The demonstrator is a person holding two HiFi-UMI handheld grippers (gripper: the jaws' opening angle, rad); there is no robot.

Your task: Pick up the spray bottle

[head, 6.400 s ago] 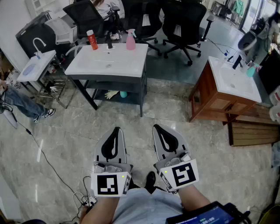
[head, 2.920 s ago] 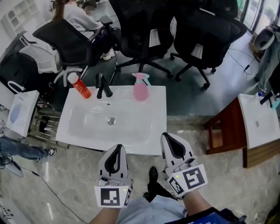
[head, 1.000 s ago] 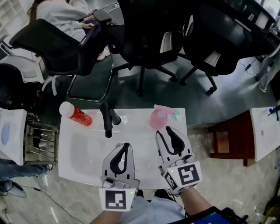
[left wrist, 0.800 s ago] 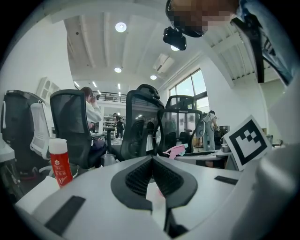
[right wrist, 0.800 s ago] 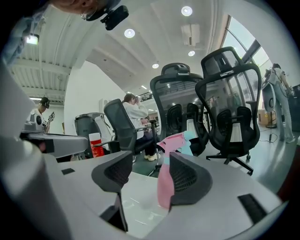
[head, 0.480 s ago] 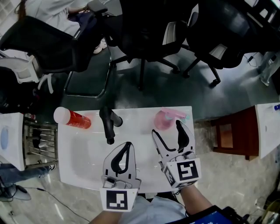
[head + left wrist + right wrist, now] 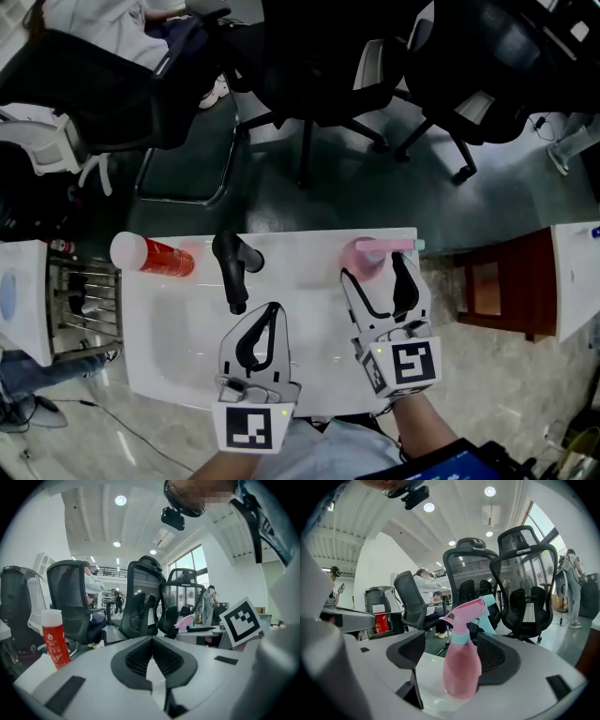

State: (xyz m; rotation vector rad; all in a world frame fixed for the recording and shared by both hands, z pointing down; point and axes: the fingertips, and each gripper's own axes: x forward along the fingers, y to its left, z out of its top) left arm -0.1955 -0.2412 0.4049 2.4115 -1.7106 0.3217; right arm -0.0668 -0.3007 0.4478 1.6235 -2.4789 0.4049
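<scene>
A pink spray bottle (image 7: 367, 255) with a pale blue nozzle stands upright on the back right corner of the white washbasin top (image 7: 309, 309). My right gripper (image 7: 377, 272) is open; its jaws have just been opening, and the bottle stands between them. In the right gripper view the pink spray bottle (image 7: 461, 667) sits close against the right pad (image 7: 499, 656), well apart from the left one. My left gripper (image 7: 272, 311) hovers over the basin with its jaws together and nothing in them; the left gripper view shows the left gripper (image 7: 151, 640) the same way.
A red bottle with a white cap (image 7: 150, 255) stands at the back left, and a black faucet (image 7: 232, 267) rises at the middle of the back edge. Black office chairs (image 7: 309, 84) crowd behind the washbasin. A wooden cabinet (image 7: 497, 281) stands to the right.
Both grippers have moved forward and down over the washbasin. The right gripper's jaws have spread wide and now straddle the pink spray bottle. The left gripper's jaws stay together.
</scene>
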